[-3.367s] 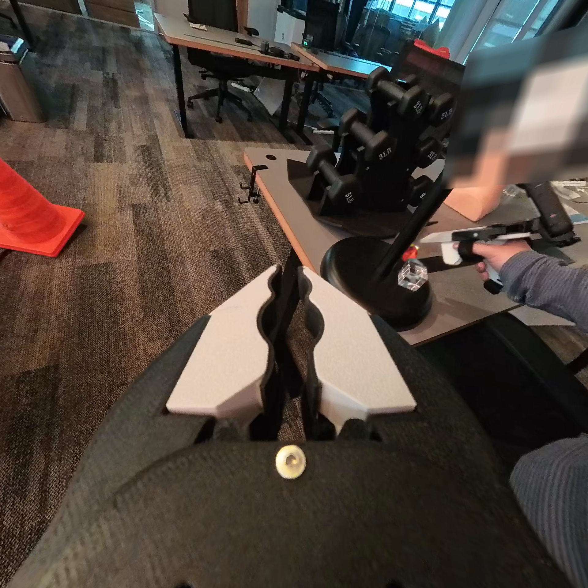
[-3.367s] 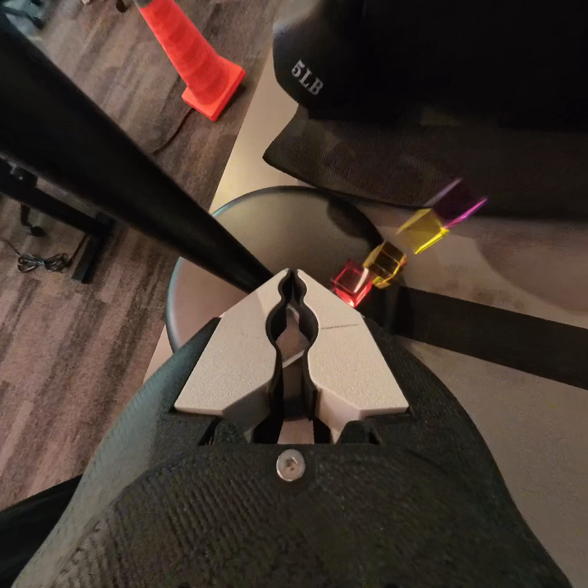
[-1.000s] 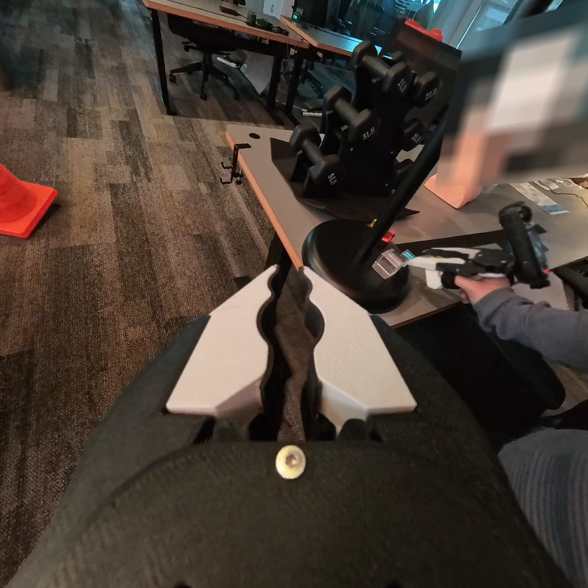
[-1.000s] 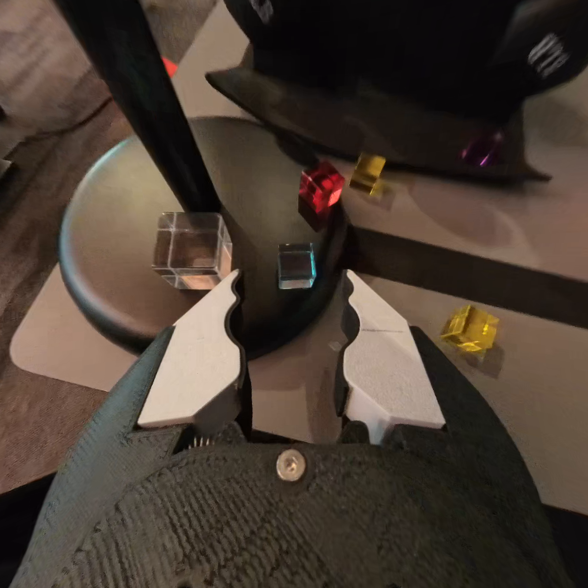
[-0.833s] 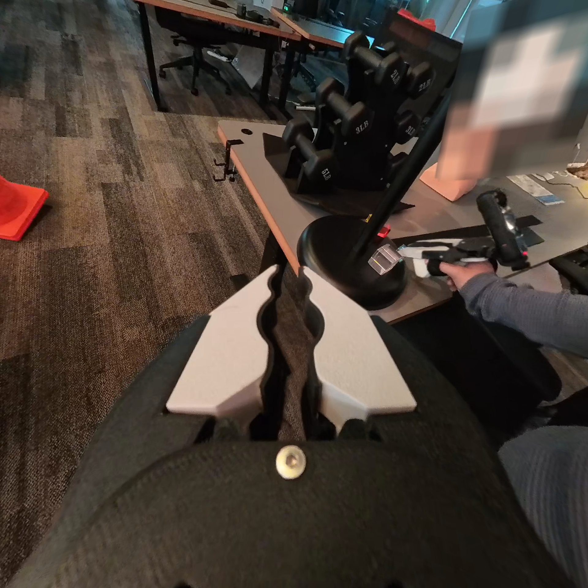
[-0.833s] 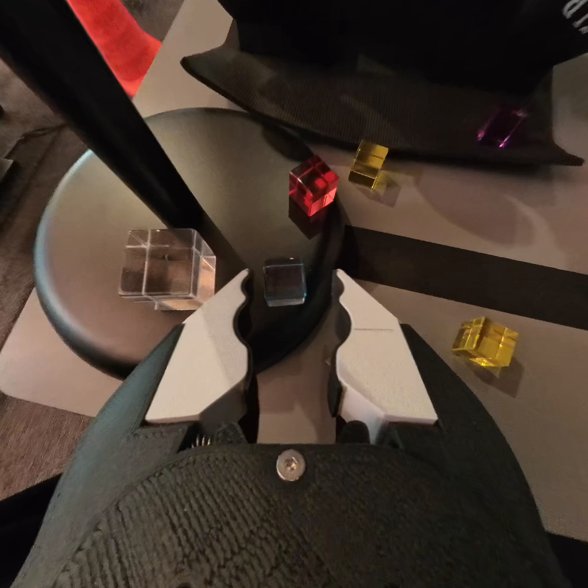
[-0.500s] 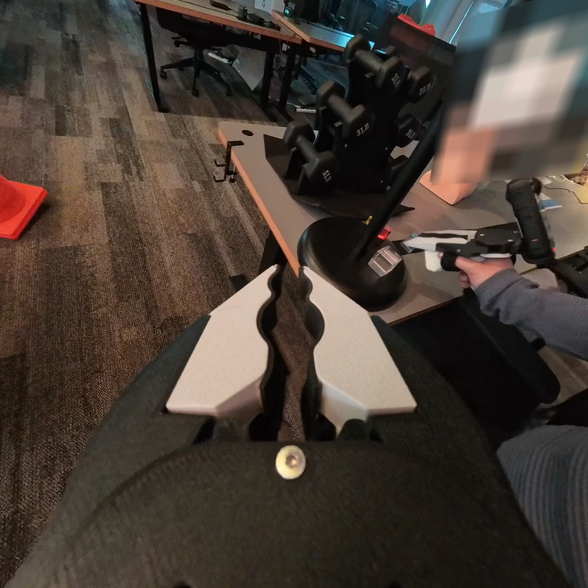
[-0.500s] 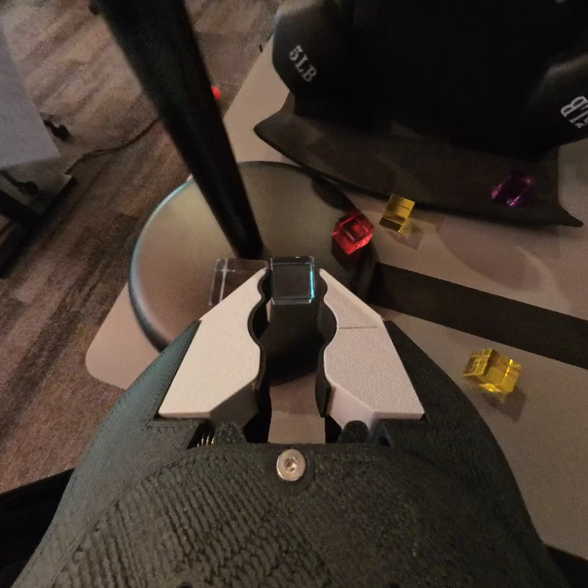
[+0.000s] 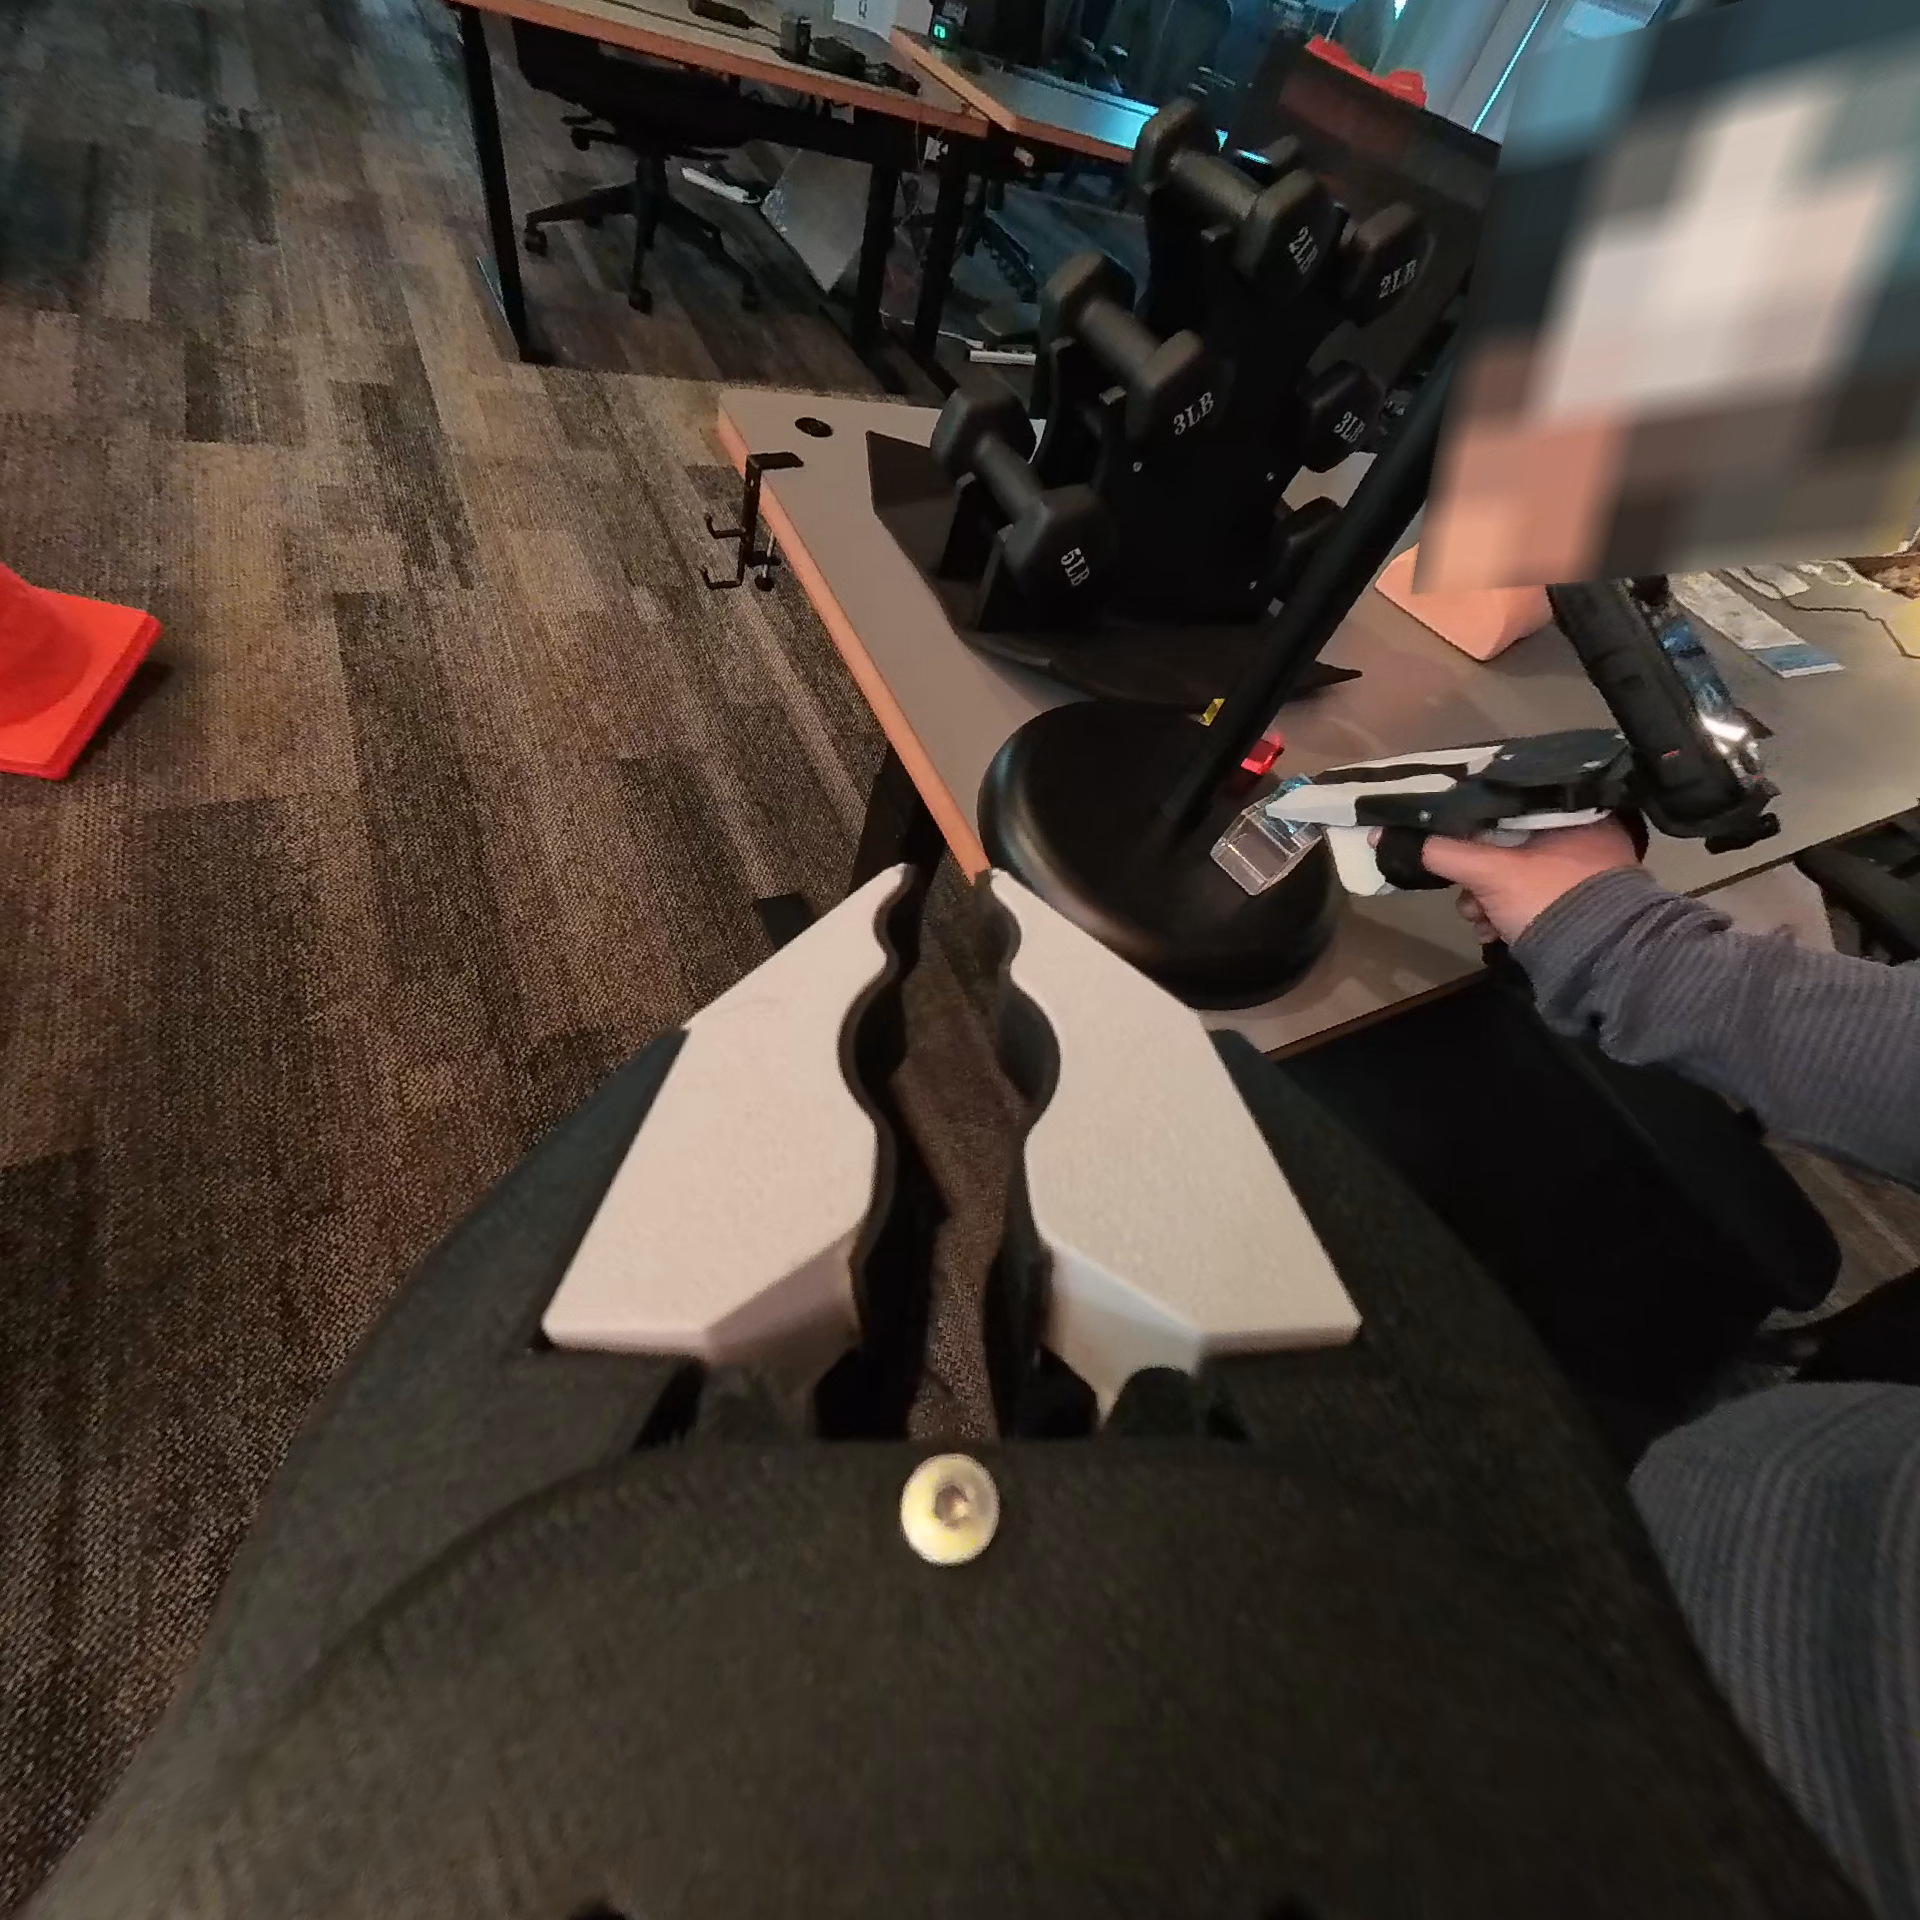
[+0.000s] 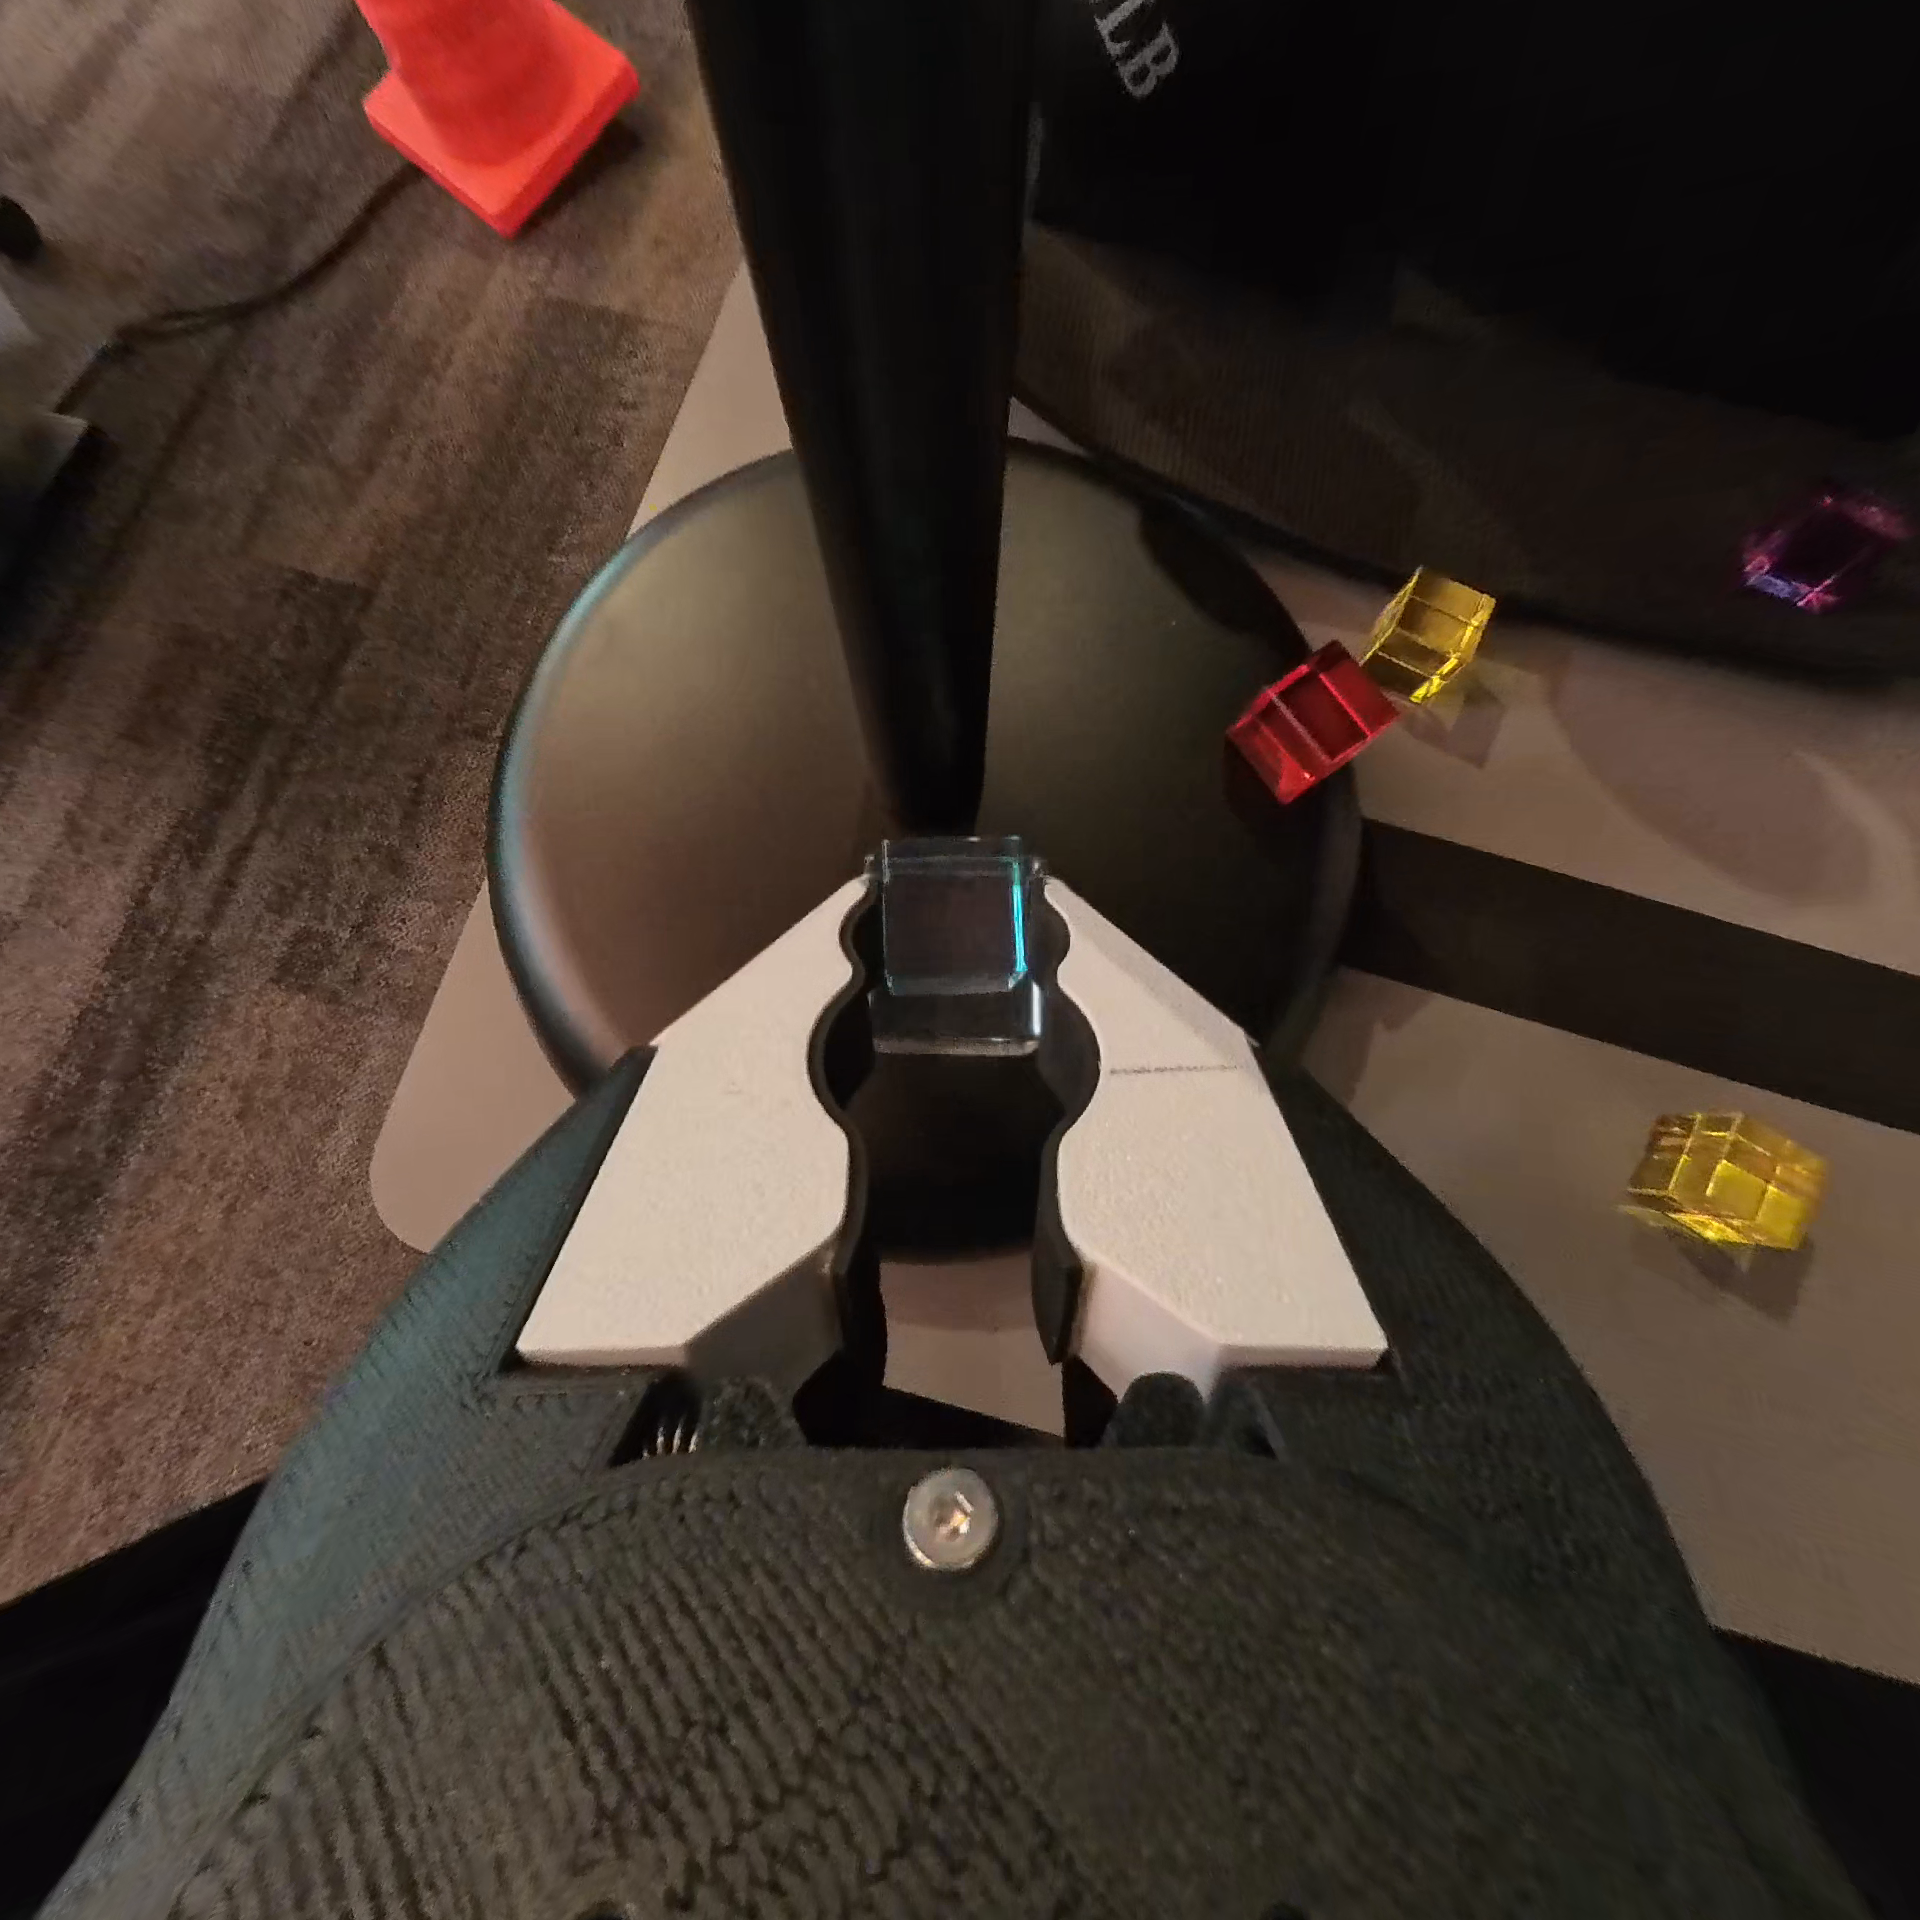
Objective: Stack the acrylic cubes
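My right gripper (image 10: 951, 894) is shut on a small blue-tinted clear cube (image 10: 951, 930), both pads pressed on its sides. It holds the cube over the black round base (image 10: 675, 779) of a stand, just in front of the black pole (image 10: 894, 416). In the left wrist view the right gripper (image 9: 1288, 805) hovers right above a larger clear cube (image 9: 1262, 857) on that base; I cannot tell if they touch. My left gripper (image 9: 945, 873) is shut with nothing between its fingers, out over the carpet left of the table (image 9: 914, 644).
A red cube (image 10: 1311, 717) sits at the base's rim. Two yellow cubes (image 10: 1429, 634) (image 10: 1725, 1195) and a purple cube (image 10: 1813, 566) lie on the table. A black dumbbell rack (image 9: 1195, 416) stands behind. An orange cone (image 9: 62, 686) is on the carpet. About 35 centimetres separates my left fingertips from my right.
My right gripper closed on the small blue cube on the base, lifted it and carried it left to above the larger clear cube. My left gripper stayed shut and barely moved.
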{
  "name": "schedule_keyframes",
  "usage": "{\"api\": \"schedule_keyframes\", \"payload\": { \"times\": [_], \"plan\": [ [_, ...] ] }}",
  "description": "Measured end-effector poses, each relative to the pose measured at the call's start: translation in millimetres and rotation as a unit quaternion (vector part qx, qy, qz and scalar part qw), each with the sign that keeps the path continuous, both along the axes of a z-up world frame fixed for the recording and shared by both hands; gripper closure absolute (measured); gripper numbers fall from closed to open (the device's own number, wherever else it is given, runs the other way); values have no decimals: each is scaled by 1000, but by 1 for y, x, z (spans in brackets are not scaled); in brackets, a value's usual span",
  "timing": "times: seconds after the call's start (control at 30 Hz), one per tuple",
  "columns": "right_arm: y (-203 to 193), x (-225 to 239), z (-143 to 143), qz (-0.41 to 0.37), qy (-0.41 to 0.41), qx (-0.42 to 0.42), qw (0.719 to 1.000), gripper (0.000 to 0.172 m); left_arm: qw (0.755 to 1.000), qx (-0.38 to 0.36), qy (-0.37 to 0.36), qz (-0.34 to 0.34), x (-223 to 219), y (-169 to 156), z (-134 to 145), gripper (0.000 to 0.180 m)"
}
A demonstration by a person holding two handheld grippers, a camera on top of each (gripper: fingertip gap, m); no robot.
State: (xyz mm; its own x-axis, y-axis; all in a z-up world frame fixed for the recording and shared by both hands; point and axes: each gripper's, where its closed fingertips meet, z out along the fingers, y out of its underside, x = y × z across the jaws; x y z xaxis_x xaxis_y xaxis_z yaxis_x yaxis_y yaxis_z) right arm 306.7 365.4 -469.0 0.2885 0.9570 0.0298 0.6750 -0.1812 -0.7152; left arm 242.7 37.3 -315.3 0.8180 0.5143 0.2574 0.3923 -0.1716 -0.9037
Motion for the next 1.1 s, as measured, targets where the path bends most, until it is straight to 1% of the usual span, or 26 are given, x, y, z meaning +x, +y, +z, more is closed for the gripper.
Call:
{"api": "schedule_keyframes", "payload": {
  "times": [0.33, 0.47, 0.5, 0.53, 0.57, 0.6, 0.67, 0.7, 0.83, 0.9, 1.0, 1.1],
  "plan": [
    [-2, 2, 0, -1, -13, 19, 1000, 146, 1000, 5, -2, 0, -2, 0, -1, 171],
    [-2, 3, 0, -3, -5, 17, 1000, 146, 1000, 6, -1, -2, -2, 1, -1, 171],
    [-3, 3, 1, -6, 3, 14, 1000, 141, 1000, 6, -2, -3, -2, 1, -1, 171],
    [-3, 5, 4, -9, 18, 12, 1000, 122, 1000, 5, -3, -4, -2, 2, -1, 171],
    [-3, 8, 10, -12, 42, 13, 999, 111, 1000, 5, -3, -3, -2, 1, -2, 171],
    [-1, 14, 19, -16, 71, 22, 997, 109, 1000, 4, -3, -2, -2, 1, -1, 171],
    [16, 34, 28, -44, 103, 56, 992, 110, 1000, 4, -3, 1, -3, -2, -1, 171],
    [29, 47, 27, -65, 106, 63, 990, 111, 1000, 3, -4, 3, -3, -4, -1, 171],
    [107, 97, 7, -183, 86, 52, 978, 116, 1000, 6, -10, 10, -6, -8, -3, 171],
    [139, 113, -7, -224, 67, 28, 972, 117, 1000, 6, -14, 8, -6, -6, -4, 171],
    [165, 121, -30, -242, 31, -3, 970, 116, 1000, 0, -16, -3, -3, 1, -5, 171],
    [176, 120, -51, -233, -14, -11, 972, 116, 1000, -8, -17, -16, 0, 9, -6, 171]
  ]
}}
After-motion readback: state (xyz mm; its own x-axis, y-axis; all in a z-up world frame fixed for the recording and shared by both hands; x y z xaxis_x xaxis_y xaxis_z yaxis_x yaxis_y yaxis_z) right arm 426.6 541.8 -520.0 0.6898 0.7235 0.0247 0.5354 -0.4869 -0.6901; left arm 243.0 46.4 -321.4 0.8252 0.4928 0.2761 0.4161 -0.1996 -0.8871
